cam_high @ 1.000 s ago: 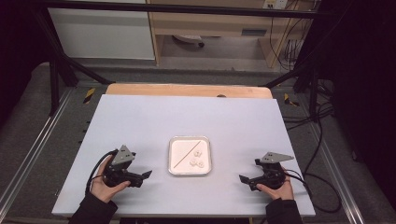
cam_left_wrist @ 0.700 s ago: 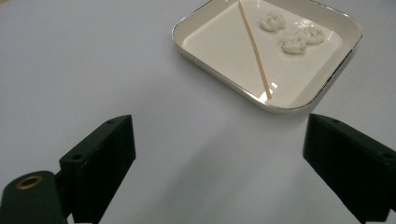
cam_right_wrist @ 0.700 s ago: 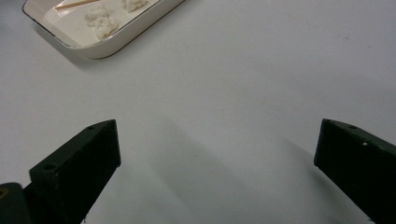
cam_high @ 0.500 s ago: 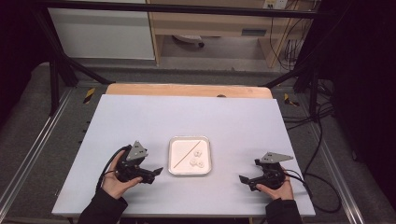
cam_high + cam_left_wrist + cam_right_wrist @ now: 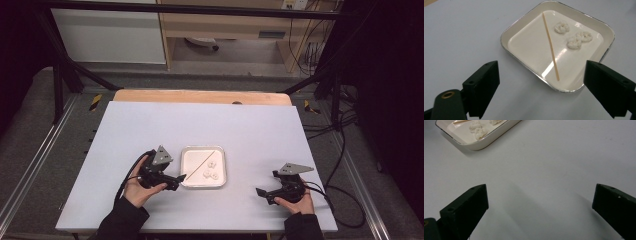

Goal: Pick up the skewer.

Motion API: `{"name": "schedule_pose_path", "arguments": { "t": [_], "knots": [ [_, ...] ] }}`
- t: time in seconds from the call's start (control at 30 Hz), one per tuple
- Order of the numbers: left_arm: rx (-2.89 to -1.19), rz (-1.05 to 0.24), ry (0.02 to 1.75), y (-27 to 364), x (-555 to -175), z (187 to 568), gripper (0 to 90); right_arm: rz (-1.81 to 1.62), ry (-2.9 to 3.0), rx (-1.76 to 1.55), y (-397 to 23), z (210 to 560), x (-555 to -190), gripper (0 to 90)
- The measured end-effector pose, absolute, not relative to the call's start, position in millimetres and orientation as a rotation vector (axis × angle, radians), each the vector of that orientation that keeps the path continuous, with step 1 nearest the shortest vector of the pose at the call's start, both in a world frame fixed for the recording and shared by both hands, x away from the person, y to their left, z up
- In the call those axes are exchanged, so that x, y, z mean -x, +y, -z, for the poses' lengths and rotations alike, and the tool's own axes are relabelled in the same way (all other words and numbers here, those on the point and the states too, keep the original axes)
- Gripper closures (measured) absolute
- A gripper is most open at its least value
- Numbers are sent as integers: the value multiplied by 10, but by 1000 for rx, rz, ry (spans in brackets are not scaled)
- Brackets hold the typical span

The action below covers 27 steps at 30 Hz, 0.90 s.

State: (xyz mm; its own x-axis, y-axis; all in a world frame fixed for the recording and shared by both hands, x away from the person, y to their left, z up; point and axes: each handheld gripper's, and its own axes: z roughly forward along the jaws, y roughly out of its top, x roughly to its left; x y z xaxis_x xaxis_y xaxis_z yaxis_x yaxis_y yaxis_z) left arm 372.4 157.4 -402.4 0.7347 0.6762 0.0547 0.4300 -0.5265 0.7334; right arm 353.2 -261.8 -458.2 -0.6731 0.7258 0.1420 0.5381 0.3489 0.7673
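Both pairs of jaws stand wide with nothing between them. In the high view the left gripper [image 5: 176, 178] lies in the person's left hand [image 5: 138, 186] with its jaw tips just beside the near left edge of the white tray [image 5: 186, 172], close to the rim though whether they touch it cannot be told; its jaws have just been closing a little, yet they remain spread and grip nothing. Beyond those tips the wooden stick [image 5: 203, 160] lies slantwise across the tray floor, and the small white lumps [image 5: 210, 170] sit past it, toward the tray's far side from these jaws. The right gripper [image 5: 264, 194] rests in the right hand [image 5: 295, 201] on the pale table [image 5: 250, 125], its jaws aimed toward the tray but well apart from it, with bare table in front of them. In the left gripper view the two black jaws rise at the lower corners, far apart, and the tray [image 5: 519, 25] lies ahead of and between them; the stick [image 5: 550, 47] runs from the far rim down toward the gap, its near end closer to the jaw on the right of this view, and the lumps [image 5: 574, 40] lie beyond that same jaw. In the right gripper view the jaws are again spread wide over bare table, and the tray [image 5: 496, 132] sits far ahead, off toward the jaw on the left of this view, with the lumps [image 5: 477, 130] and one end of the stick [image 5: 461, 121] inside it.
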Motion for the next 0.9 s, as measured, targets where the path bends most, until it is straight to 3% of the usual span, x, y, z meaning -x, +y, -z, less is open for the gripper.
{"name": "schedule_pose_path", "arguments": {
  "t": [0.4,0.9],
  "knots": [
    [-2227,-424,856,1263,-3892,4070,223,-1220,2395,-1141,-2616,4586,-3533,10],
    [-2290,-405,855,896,-4069,4239,488,-1224,2396,-1138,-2614,4588,-3535,11]
  ]
}}
